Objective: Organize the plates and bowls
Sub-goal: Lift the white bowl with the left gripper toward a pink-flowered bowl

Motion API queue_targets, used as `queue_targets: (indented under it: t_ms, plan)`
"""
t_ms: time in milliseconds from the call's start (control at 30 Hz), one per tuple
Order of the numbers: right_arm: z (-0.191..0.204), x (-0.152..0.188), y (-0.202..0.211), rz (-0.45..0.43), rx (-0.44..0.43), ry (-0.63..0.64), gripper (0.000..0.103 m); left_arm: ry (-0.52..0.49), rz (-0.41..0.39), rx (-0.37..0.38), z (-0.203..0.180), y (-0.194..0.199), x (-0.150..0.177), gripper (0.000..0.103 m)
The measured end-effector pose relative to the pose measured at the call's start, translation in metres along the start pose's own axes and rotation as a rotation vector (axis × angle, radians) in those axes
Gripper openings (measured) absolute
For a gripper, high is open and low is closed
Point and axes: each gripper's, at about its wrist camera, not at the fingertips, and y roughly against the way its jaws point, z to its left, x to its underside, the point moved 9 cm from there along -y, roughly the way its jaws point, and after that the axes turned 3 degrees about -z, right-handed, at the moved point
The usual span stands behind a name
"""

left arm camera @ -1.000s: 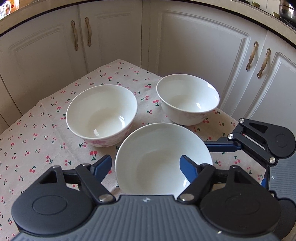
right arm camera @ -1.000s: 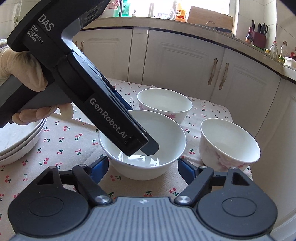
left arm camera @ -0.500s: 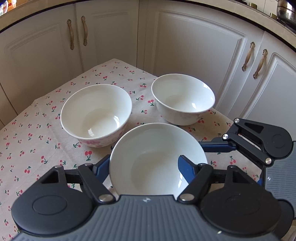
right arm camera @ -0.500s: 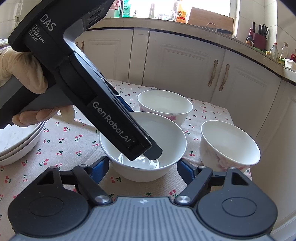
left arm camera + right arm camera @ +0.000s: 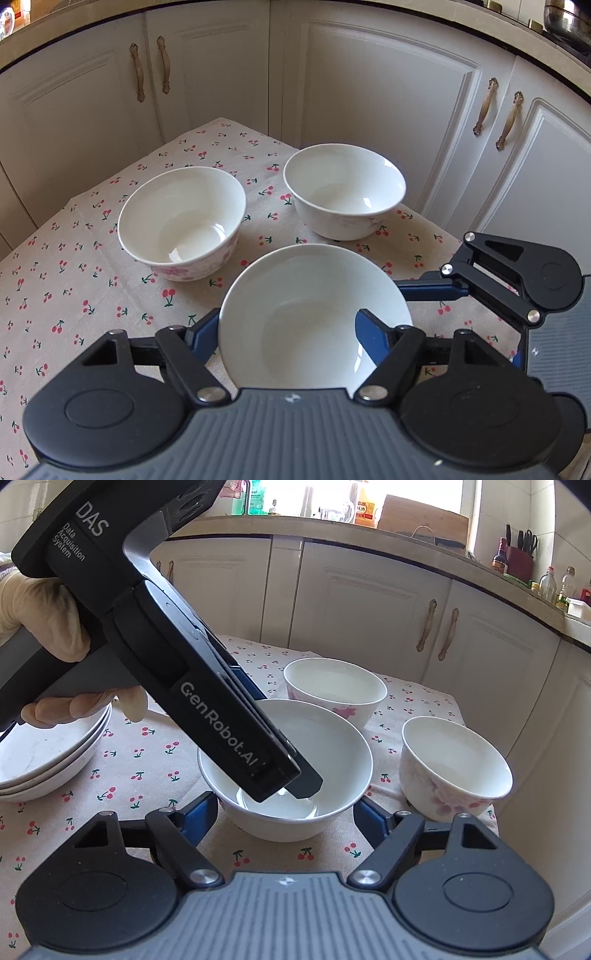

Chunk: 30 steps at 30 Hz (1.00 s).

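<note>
A plain white bowl (image 5: pixel 306 314) (image 5: pixel 343 746) sits near the front of the cherry-print tablecloth (image 5: pixel 74 277). My left gripper (image 5: pixel 286 328) is shut on it: one blue finger presses the outside of the left wall, the other is inside the bowl. In the right wrist view the left gripper (image 5: pixel 295 782) slants down into the bowl, held by a gloved hand (image 5: pixel 33 605). My right gripper (image 5: pixel 284 808) straddles the same bowl low down, and its blue fingers (image 5: pixel 201 808) touch both sides. Two floral bowls (image 5: pixel 181 225) (image 5: pixel 343 192) stand behind.
A stack of shallow white plates (image 5: pixel 48 753) rests at the table's left edge. The floral bowls (image 5: pixel 332 686) (image 5: pixel 454 760) stand close to the far and right table edges. White cabinet doors (image 5: pixel 388 110) stand right behind the table.
My left gripper's jaws have closed in, and the left finger now rests against the bowl's outer wall. The right gripper and the bowl have stayed where they were.
</note>
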Motion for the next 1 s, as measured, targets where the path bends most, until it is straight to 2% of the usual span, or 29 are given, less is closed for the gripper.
queue_targets:
  t_ms: [533, 1000]
  plan:
    - [0.023, 0.010, 0.059, 0.001, -0.005, 0.005, 0.084, 0.001, -0.028, 0.019, -0.041, 0.045, 0.025, 0.076]
    - [0.048, 0.034, 0.091, 0.021, -0.032, -0.011, 0.084, 0.029, -0.023, 0.024, -0.067, 0.060, 0.060, 0.076]
